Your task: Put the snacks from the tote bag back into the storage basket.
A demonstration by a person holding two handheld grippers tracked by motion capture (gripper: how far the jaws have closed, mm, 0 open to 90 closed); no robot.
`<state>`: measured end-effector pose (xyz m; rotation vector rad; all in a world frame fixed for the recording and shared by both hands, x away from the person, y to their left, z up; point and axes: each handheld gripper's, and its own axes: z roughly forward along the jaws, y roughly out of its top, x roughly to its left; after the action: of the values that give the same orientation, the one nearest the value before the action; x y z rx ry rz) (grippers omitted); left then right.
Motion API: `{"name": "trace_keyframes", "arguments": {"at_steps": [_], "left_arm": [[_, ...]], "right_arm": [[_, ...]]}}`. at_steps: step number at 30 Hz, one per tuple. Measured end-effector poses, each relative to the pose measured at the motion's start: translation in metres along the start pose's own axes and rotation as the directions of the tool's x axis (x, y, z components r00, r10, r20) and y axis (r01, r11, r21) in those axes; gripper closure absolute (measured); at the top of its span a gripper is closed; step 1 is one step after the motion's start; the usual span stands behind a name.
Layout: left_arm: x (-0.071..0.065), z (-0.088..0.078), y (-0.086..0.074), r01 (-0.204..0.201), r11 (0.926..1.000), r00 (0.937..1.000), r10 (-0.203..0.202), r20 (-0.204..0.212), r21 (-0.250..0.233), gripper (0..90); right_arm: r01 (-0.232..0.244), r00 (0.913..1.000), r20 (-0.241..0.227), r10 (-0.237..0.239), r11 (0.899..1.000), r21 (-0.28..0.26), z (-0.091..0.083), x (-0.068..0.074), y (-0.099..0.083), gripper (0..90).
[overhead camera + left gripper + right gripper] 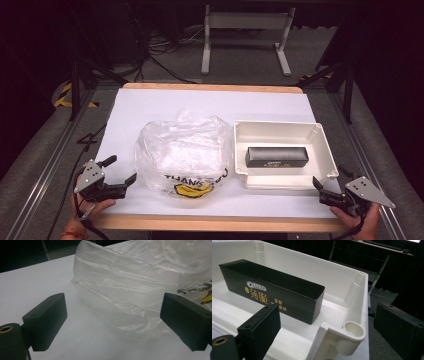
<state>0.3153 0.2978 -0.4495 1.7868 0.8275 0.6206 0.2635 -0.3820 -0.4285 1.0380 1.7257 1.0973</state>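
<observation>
A crumpled clear plastic bag (182, 152) with a yellow and black print lies in the middle of the white table. To its right stands a white tray (324, 150) holding a long black Oreo box (276, 156). My left gripper (120, 170) is open at the bag's left side, and the bag (130, 285) fills the space ahead of its jaws. My right gripper (330, 181) is open at the tray's near right corner (352, 331), with the Oreo box (274, 290) lying just beyond inside the tray.
The table's wooden front edge (210, 222) runs just ahead of both hands. Beyond the far edge stand a white table frame (245, 35) and cables on a dark floor. Bare white surface (200, 102) lies behind the bag and tray.
</observation>
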Motion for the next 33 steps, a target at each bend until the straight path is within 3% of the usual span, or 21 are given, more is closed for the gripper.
{"name": "trace_keyframes", "arguments": {"at_steps": [10,12,18,33], "left_arm": [[0.002,0.005,-0.001,0.008,0.9999,1.0000,-0.008,0.001,0.011,8.1],[0.002,0.005,-0.002,0.012,0.9999,0.9999,-0.012,0.003,0.009,8.1],[0.003,0.003,-0.003,0.016,0.9999,0.9998,-0.016,0.008,-0.005,8.1],[0.002,0.005,-0.001,0.004,1.0000,0.9999,-0.004,0.017,-0.007,8.2]], "right_arm": [[-0.053,0.9986,0.001,0.053,0.998,-0.018,0.002,-0.006,-0.011,7.3],[-0.090,0.9959,-0.005,0.090,0.996,-0.016,0.004,-0.009,-0.014,7.3],[-0.041,0.9992,-0.003,0.041,0.999,0.016,0.008,-0.002,-0.013,6.9],[-0.042,0.9991,0.004,0.042,0.999,-0.007,0.005,-0.002,-0.014,7.0]]}}
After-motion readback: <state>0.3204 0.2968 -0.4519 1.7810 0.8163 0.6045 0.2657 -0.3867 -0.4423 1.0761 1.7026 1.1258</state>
